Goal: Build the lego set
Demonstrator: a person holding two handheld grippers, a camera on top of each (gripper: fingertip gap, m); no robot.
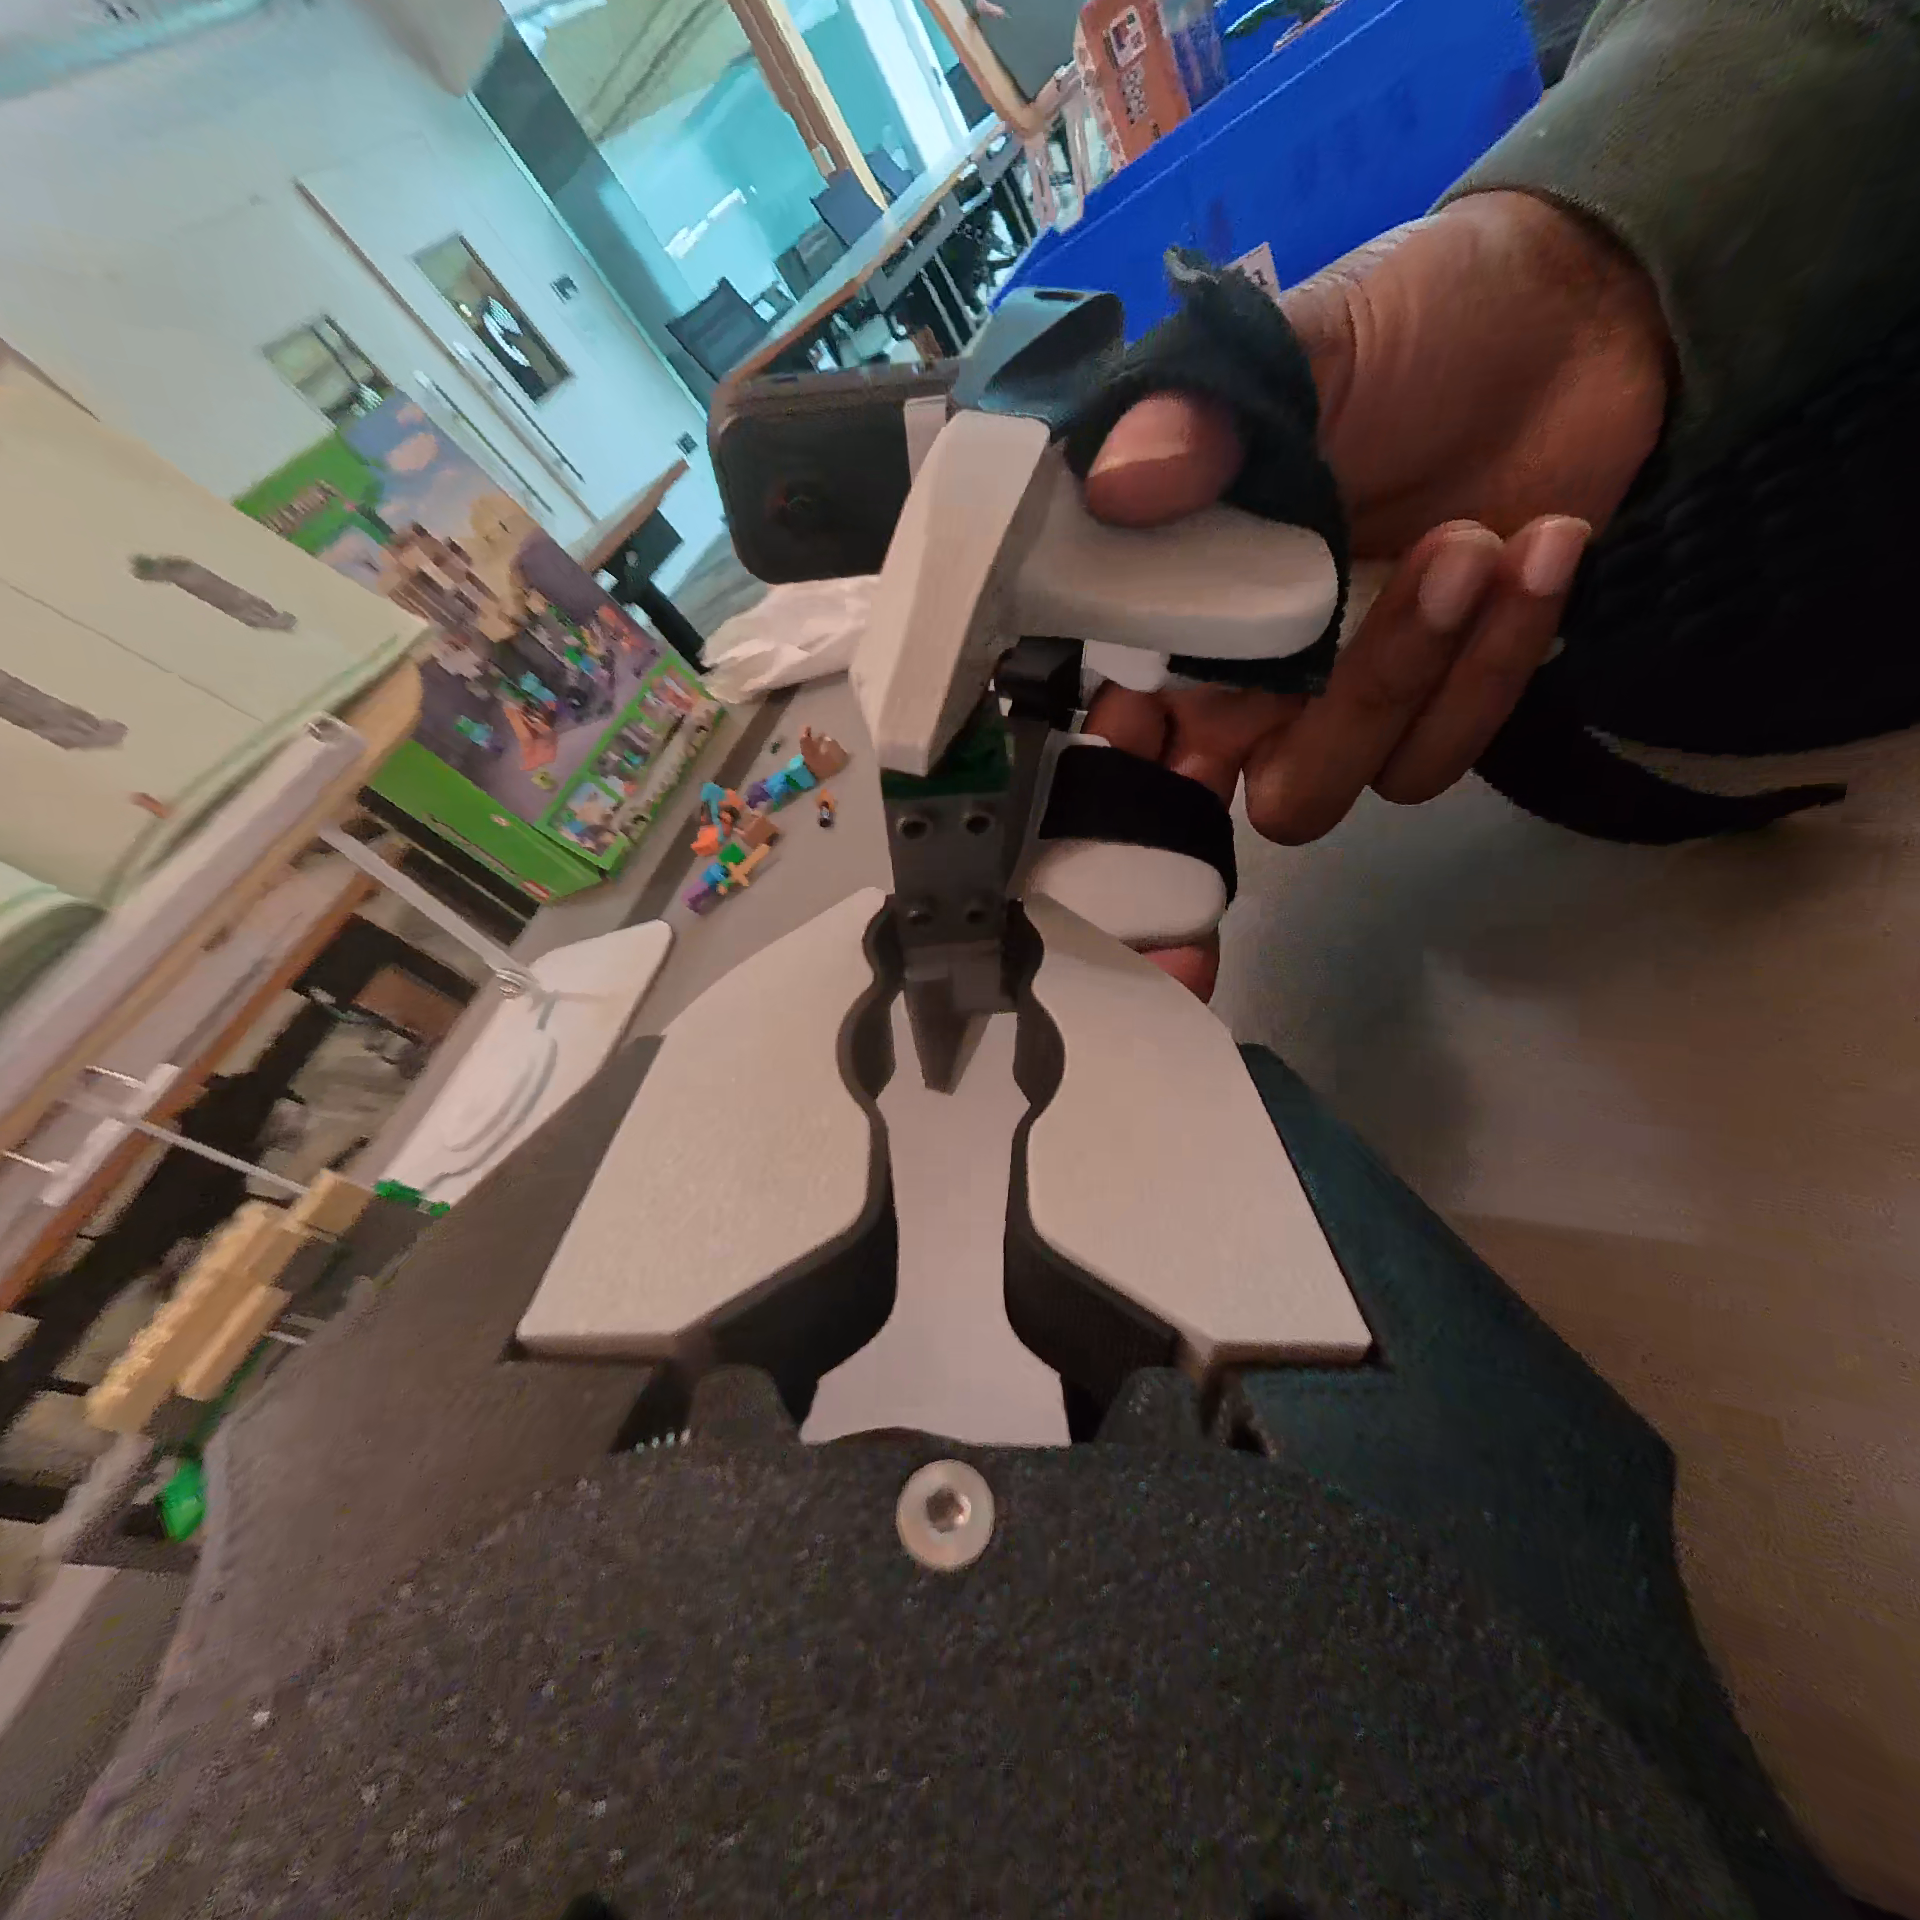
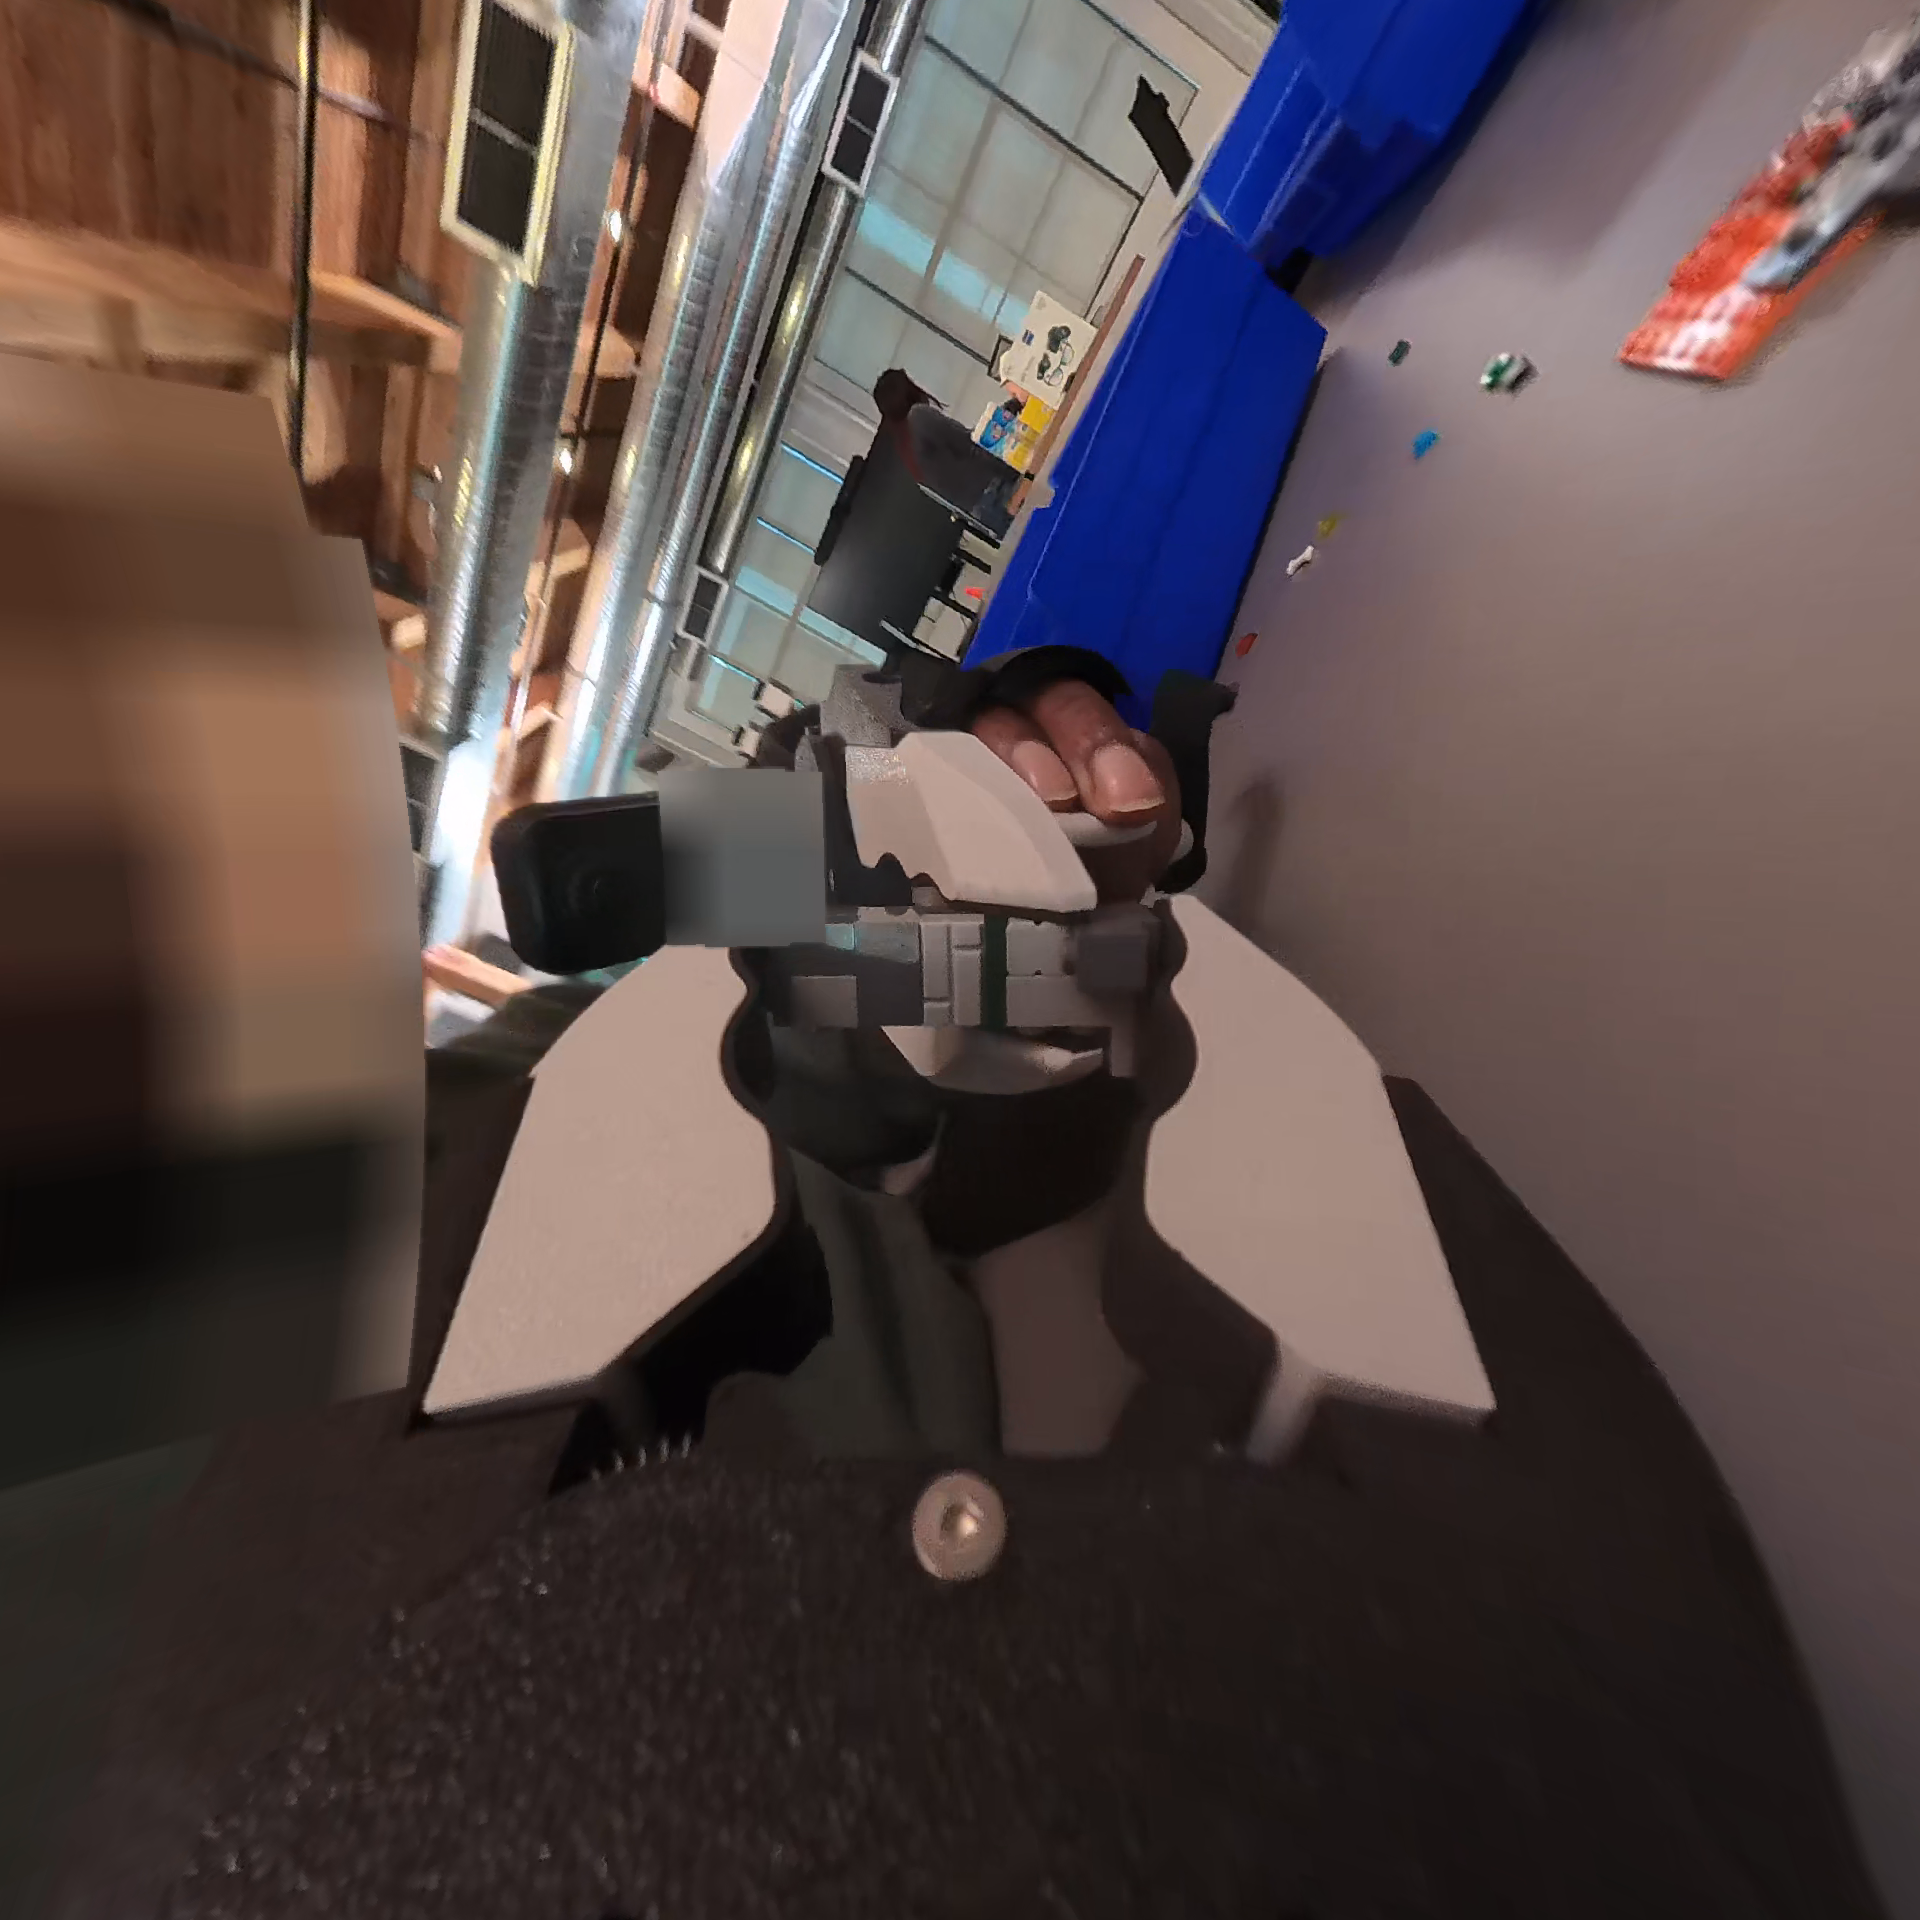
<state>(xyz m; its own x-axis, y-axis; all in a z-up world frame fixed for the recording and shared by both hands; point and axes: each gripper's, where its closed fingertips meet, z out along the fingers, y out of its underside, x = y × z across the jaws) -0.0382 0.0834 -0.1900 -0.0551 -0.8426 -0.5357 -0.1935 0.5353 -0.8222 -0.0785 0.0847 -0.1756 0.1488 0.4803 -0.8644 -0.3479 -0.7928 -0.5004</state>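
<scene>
Left wrist view: the left gripper [image 1: 951, 987] pinches the lower end of a grey lego assembly [image 1: 948, 883], its long axis running away from the camera; the right gripper [image 1: 940, 748] clamps the far end.

Right wrist view: the right gripper [image 2: 951, 982] pinches the assembly [image 2: 966, 961], lying crosswise between its fingers.

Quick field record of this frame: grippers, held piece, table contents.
left gripper: shut on grey lego assembly
right gripper: also closed on the same assembly, seen side-on
assembly: off the table, held between both
loose bricks: scattered on grey table
lego box: at table's far edge
red baseplate build: on table
</scene>
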